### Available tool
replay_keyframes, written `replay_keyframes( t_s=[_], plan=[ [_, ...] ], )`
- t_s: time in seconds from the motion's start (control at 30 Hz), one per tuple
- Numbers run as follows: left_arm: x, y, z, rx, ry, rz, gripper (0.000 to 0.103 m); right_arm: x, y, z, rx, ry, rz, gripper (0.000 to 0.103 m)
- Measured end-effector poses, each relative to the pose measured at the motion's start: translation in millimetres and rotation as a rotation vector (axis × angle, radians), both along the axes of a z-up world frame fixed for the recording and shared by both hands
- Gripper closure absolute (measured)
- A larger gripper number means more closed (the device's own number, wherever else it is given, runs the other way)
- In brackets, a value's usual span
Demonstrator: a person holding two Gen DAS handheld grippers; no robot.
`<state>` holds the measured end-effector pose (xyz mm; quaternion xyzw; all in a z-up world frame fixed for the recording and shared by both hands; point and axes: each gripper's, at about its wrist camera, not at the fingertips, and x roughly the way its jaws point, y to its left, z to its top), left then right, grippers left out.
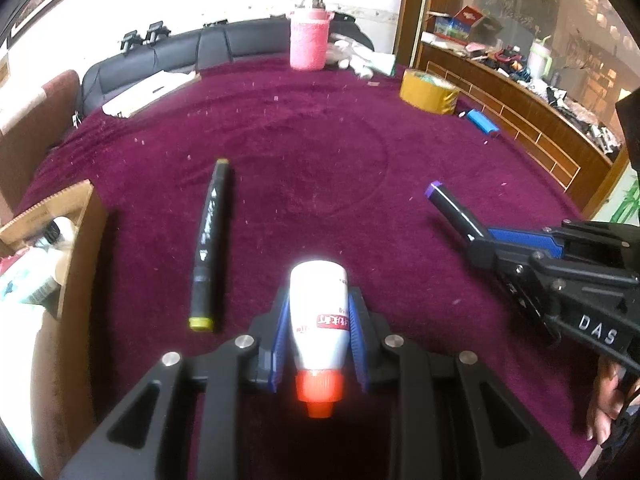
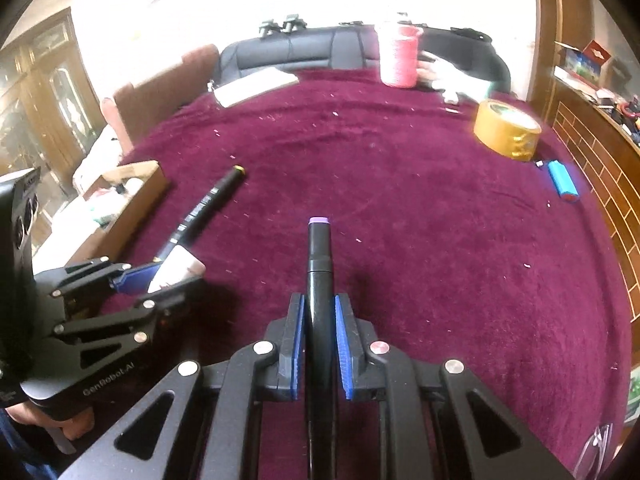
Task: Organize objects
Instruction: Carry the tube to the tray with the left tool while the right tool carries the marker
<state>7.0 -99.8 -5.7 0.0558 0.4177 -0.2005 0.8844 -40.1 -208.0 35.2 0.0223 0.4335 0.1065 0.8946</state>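
My left gripper (image 1: pixel 319 300) is shut on a white bottle (image 1: pixel 318 312) with a red cap, whose cap end points back at the camera. In the right wrist view the same left gripper (image 2: pixel 172 276) and bottle (image 2: pixel 176 266) sit at the lower left. My right gripper (image 2: pixel 319 300) is shut on a black marker (image 2: pixel 319 248) with a purple cap, held just above the maroon cloth. That right gripper (image 1: pixel 476 240) also shows at the right of the left wrist view. A second black marker (image 1: pixel 208 240) with yellow ends lies loose on the cloth.
An open cardboard box (image 1: pixel 80 216) holding several items stands at the left edge. Far across the cloth are a yellow tape roll (image 1: pixel 430 94), a blue lighter (image 1: pixel 482 120), a pink container (image 1: pixel 308 40) and a flat white box (image 1: pixel 148 92). A wooden counter runs along the right.
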Motion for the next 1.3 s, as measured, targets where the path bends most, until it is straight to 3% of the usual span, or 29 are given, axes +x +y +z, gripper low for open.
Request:
replay_keyframes(
  t_s=[0.27,0.43,0.53,0.63,1.03,1.3],
  plan=[
    [-16.4,23.4,25.7,-0.066,-0.031,0.03,0.077,-1.9,32.1,23.3,0.029,-0.014,0.06,0.087],
    [-29.0,55.7,51.1,-0.119,-0.081,0.074,0.077,3.3,59.8,37.0,0.062,0.0,0.119,0.086],
    [-35.8,80.5,64.5,-0.147,-0.112,0.115,0.077,10.4,79.1,42.4,0.152,0.038,0.175,0.086],
    [-41.6,108.1,73.2,-0.165,-0.137,0.162,0.077,17.8,107.5,43.3,0.168,0.058,0.223,0.086],
    [-52.3,227.3,66.6,-0.2,-0.148,0.419,0.077,39.8,222.1,47.5,0.168,0.083,0.402,0.086],
    [-55.9,246.4,51.3,-0.121,-0.183,0.504,0.077,50.7,274.7,43.6,0.139,0.093,0.442,0.086]
  ],
)
